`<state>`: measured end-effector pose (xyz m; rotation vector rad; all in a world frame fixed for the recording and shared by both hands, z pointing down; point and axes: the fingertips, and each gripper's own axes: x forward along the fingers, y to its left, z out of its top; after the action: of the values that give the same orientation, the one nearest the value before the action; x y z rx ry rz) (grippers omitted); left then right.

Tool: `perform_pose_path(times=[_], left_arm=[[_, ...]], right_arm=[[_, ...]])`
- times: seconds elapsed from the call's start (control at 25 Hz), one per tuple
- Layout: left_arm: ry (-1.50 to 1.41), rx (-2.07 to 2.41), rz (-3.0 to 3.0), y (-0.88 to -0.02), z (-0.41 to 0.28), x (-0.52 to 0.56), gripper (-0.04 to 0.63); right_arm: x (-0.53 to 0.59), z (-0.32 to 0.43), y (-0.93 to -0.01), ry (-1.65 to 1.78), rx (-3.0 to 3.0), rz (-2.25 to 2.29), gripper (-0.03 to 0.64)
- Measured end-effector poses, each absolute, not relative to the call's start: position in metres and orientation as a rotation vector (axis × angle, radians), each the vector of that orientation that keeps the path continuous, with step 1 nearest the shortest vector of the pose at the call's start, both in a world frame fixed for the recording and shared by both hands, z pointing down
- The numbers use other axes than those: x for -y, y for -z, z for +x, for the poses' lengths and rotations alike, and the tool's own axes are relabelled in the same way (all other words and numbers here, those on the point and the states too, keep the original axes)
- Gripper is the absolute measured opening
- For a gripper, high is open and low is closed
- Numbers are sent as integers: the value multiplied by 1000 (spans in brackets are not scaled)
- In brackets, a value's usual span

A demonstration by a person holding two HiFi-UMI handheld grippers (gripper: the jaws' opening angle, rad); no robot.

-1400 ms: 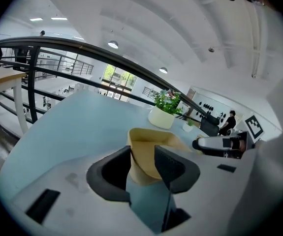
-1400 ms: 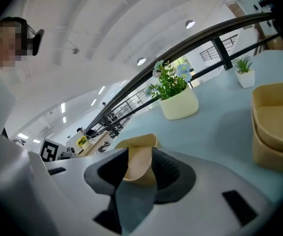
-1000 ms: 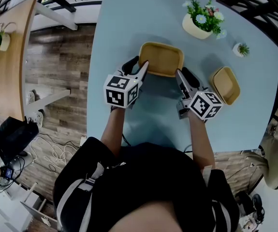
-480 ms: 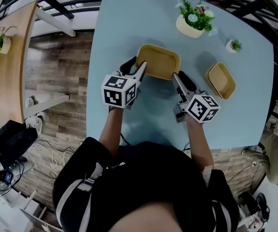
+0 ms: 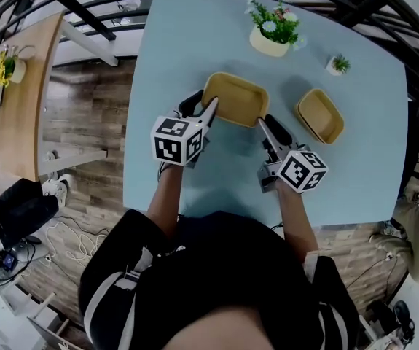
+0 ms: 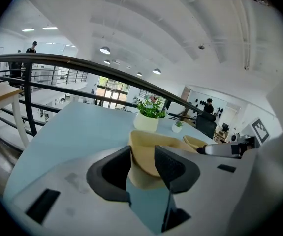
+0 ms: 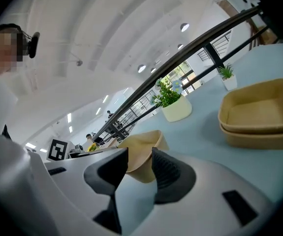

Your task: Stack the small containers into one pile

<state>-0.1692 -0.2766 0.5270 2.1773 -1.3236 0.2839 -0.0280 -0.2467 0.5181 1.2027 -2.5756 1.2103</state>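
**Head view.** A light blue counter (image 5: 180,42) carries the things. The left tongs (image 5: 210,106) and the right tongs (image 5: 261,124) reach forward from the person's hands. They meet a tan, round-cornered rectangular container (image 5: 236,97) from either side, the left at its near-left rim and the right at its near-right corner. To the right of it, apart from it and from the right tongs, sit the nested containers (image 5: 320,115), which read as a single tray from here. Farther back stand a flowering plant (image 5: 269,33) in a cream pot and a tiny potted plant (image 5: 336,65).

**Left gripper view.** The left tongs (image 6: 142,166) are clenched on the tan container (image 6: 146,146), with its wall pinched between the two dark pads. Beyond it are the flowering plant (image 6: 147,116), the tiny potted plant (image 6: 178,126) and the edge of the nested containers (image 6: 195,141).

**Right gripper view.** The right tongs (image 7: 140,168) are likewise clamped on the container (image 7: 142,154), with its corner caught between the pads and its body tilted. I cannot tell whether its base clears the counter (image 7: 205,132). At the right, the nested containers (image 7: 259,114) show as two trays, one seated inside the other, flat on the counter. The flowering plant (image 7: 173,104) and the tiny potted plant (image 7: 226,76) stand behind.
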Motion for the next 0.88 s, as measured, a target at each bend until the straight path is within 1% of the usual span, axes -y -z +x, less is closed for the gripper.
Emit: perform_pose_path(times=[0.48, 0.88], left_arm=[[-300, 1311, 2212, -504, -77, 270, 130], [-337, 1275, 2279, -493, -14, 285, 130]], right_arm=[[236, 65, -485, -1216, 2646, 1284, 152], [235, 123, -469, -1195, 2687, 1362, 149]])
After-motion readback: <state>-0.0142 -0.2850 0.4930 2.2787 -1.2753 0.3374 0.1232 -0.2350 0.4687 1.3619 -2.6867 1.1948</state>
